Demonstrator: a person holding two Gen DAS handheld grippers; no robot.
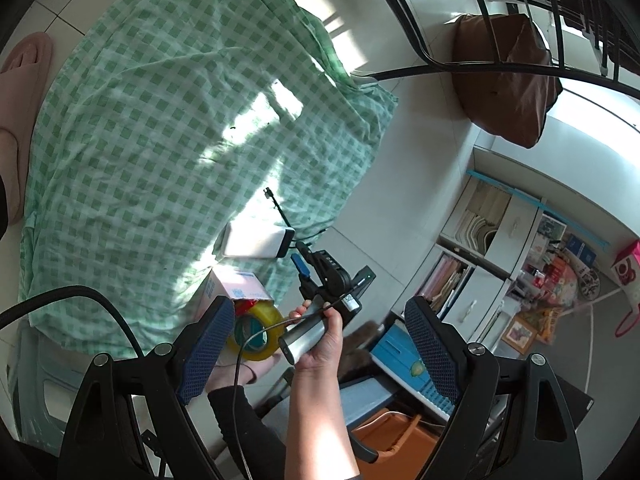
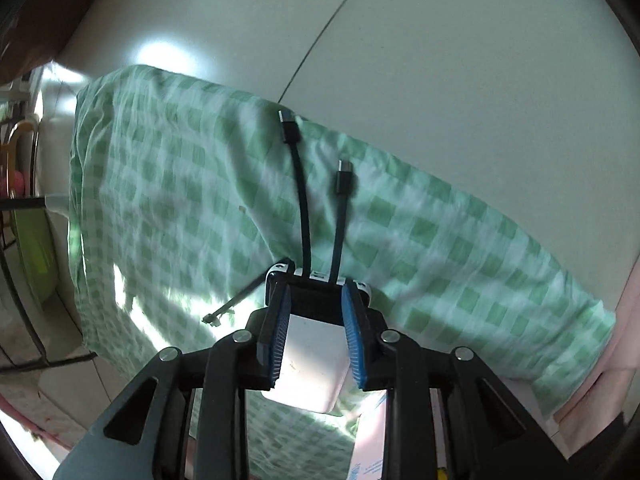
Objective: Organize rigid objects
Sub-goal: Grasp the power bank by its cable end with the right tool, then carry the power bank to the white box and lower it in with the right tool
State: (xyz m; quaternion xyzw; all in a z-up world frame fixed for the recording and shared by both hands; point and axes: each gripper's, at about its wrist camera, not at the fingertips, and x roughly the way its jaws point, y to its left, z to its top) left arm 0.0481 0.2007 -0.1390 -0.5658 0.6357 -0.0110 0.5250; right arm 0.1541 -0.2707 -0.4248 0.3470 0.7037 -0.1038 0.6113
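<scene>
My right gripper (image 2: 316, 300) is shut on a white power bank (image 2: 312, 360) and holds it over the green checked cloth (image 2: 180, 184). Two short black cables (image 2: 304, 216) stick out of its far end. In the left wrist view the same power bank (image 1: 256, 242) sits in the right gripper (image 1: 298, 258) above the cloth (image 1: 160, 120). My left gripper (image 1: 320, 328) is open and empty, away from the cloth. A pink box (image 1: 236, 288) and a yellow tape roll (image 1: 258, 332) sit at the cloth's near edge.
A pink slipper (image 1: 20, 92) lies left of the cloth. A brown cushion (image 1: 504, 76) hangs on a black metal frame. White shelves (image 1: 488, 248) with books stand to the right. Blue and orange bins (image 1: 400, 432) lie below. The white tiled floor (image 2: 440, 60) lies beyond the cloth.
</scene>
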